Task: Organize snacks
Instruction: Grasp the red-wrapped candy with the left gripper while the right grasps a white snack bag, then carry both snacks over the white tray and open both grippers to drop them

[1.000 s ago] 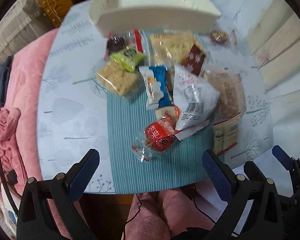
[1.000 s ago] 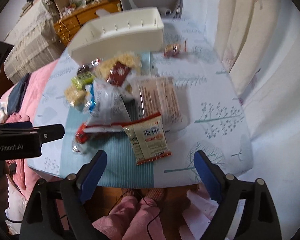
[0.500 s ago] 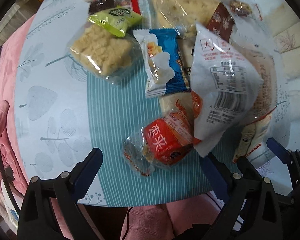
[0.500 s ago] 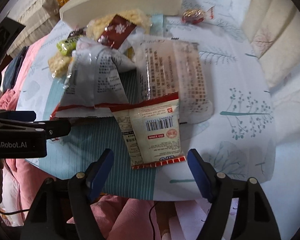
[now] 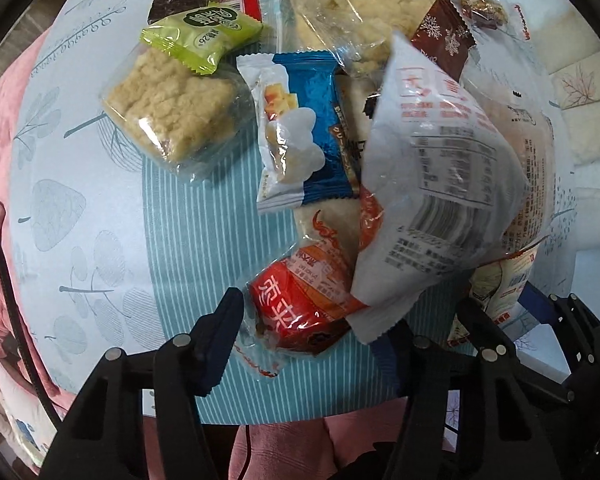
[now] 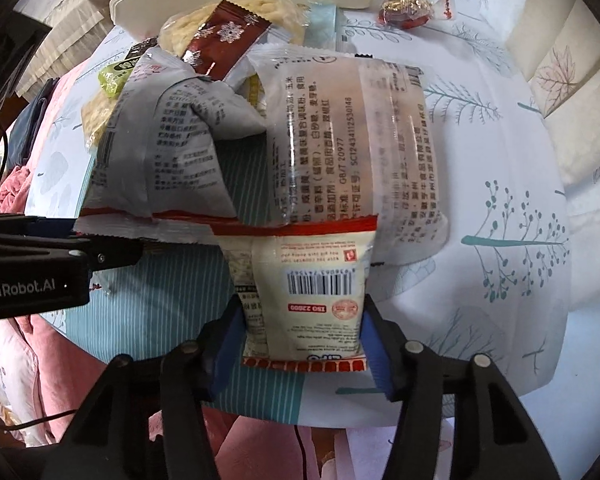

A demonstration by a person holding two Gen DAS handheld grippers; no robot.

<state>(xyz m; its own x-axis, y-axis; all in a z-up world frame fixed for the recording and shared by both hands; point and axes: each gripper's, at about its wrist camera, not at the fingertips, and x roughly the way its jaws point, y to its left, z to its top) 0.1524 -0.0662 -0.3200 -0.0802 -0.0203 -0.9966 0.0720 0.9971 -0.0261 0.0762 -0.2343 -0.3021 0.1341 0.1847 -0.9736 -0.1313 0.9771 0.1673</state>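
In the left wrist view, your left tongs (image 5: 308,344) had just been closing around the red snack packet (image 5: 300,304) lying on the striped part of the table (image 5: 188,240). Its left pad touched the clear wrapper; the right pad was hidden under a white bag (image 5: 432,184), so I cannot tell if it pinched. The packet's long axis ran slantwise.

In the right wrist view, your right tongs (image 6: 300,344) had just been closing, and both pads pinched the cream barcode packet (image 6: 312,300), its long axis pointing straight away.
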